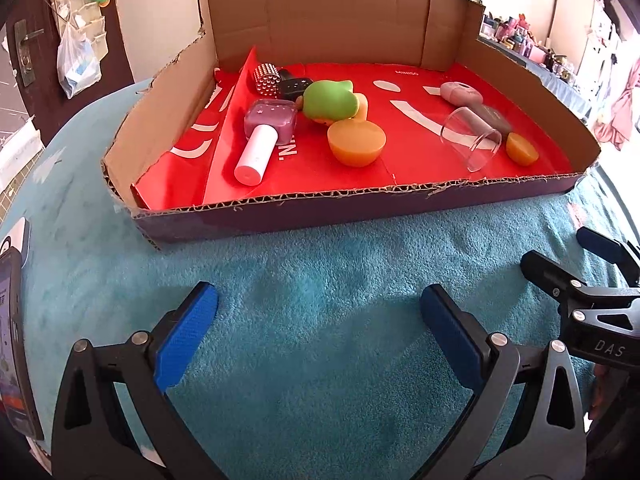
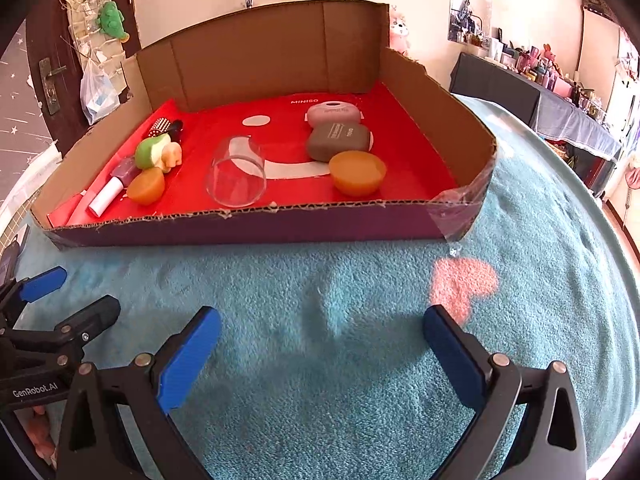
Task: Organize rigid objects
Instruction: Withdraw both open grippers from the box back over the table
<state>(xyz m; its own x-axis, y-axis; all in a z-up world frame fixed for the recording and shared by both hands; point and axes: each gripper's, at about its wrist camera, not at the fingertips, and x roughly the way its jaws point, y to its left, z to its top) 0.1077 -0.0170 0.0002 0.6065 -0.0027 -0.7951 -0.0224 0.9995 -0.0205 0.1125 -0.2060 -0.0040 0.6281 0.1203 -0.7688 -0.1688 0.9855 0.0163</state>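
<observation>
Though hidden leftward, the grey case (image 2: 338, 142) shows rightward.

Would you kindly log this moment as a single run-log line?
left gripper: open, empty, over towel | right gripper: open, empty | glass: on its side in box | nothing grasped yet

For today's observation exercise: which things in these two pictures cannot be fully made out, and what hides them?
- Black microphone, left wrist view: mostly behind the green toy.
- Dark grey case, left wrist view: partly behind the clear cup.
- Purple microphone, right wrist view: head screened by the green toy.
- Phone, left wrist view: cut off by the picture edge, screen unreadable.
</observation>
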